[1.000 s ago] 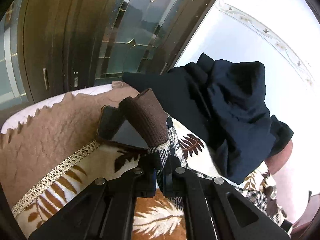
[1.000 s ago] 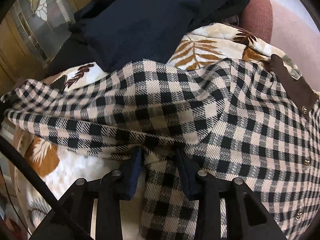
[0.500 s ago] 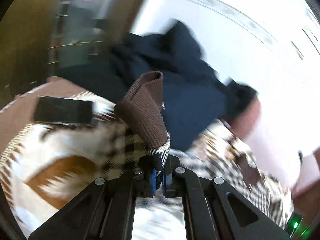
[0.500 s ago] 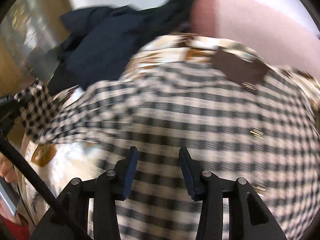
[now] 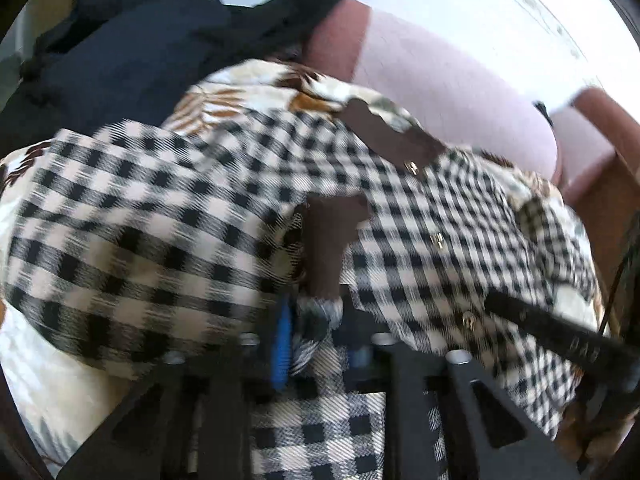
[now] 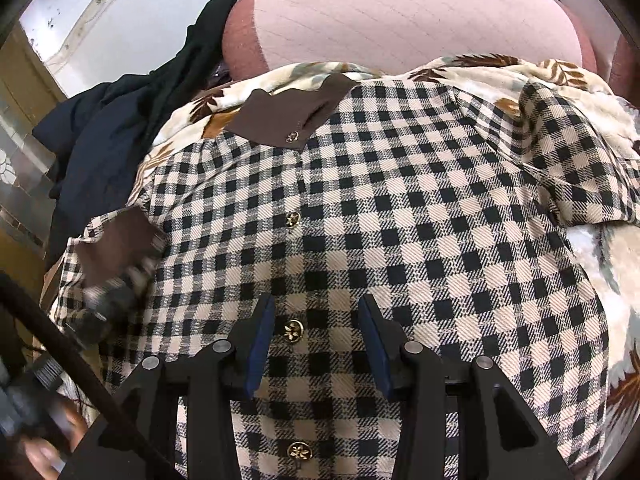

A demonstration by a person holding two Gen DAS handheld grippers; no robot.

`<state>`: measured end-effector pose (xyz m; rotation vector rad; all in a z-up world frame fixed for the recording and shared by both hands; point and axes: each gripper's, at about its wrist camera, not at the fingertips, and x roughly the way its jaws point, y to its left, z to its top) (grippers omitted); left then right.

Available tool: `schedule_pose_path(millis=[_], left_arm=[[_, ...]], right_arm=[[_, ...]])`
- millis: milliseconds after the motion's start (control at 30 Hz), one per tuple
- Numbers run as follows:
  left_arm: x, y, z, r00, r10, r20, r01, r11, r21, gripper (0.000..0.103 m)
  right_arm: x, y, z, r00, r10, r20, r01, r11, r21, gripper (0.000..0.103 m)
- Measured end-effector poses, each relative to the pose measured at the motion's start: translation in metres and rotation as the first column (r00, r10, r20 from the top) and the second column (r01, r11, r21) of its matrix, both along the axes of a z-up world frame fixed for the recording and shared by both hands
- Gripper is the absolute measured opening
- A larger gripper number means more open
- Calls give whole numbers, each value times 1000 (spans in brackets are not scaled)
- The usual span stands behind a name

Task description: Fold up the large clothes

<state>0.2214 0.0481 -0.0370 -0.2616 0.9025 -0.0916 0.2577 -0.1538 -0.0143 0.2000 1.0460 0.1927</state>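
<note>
Jaws: the left gripper (image 5: pixel 320 340) is clenched on the brown cuff (image 5: pixel 326 240) of the checked jacket (image 6: pixel 380 220), a sleeve end bunched between its blue pads; the right gripper (image 6: pixel 316 344) stands released, its fingers apart above the jacket's button placket, gripping nothing. Surface: a cream blanket with brown leaf print (image 6: pixel 592 256) covers the seat; the jacket lies spread across it, front up, brown collar (image 6: pixel 288 116) at the far edge, and a sleeve is drawn over the body from the left. Far side: a pink upholstered backrest (image 6: pixel 400 12) with darker red-brown trim rises behind the blanket. Far left: a dark navy garment (image 6: pixel 104 136) is heaped against the backrest, touching the blanket. Room: a pale wall (image 6: pixel 132 12) with a moulded border; wood-and-glass panelling at the far left. Smallest: gold buttons (image 6: pixel 293 330) run down the placket between the right fingers.
</note>
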Motion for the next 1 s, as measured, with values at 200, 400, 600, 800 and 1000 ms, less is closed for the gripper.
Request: schedule_pose_path(millis=[200,400,600,800,1000], left_arm=[[-8,4,16,996,-87,10,88,993,-73,60],[-18,63,57,996,1,93,19,977,-214,72],[-26,154,53,957,289,39,-270,928,-256,73],[-34,189,53,917,399,26,-385,898,-213,73],[-24,180,45,927,374,4,-367,913,-180,73]], right_arm=[[1,17,3,999,32,8,-33,999,21,47],[2,45,16,993,105,48,-107,994,34,55],[3,70,8,986,167,23,-169,983,67,59],[27,99,-24,980,181,-83,-172,980,103,61],[34,116,-14,966,251,-63,-241,960,141,12]])
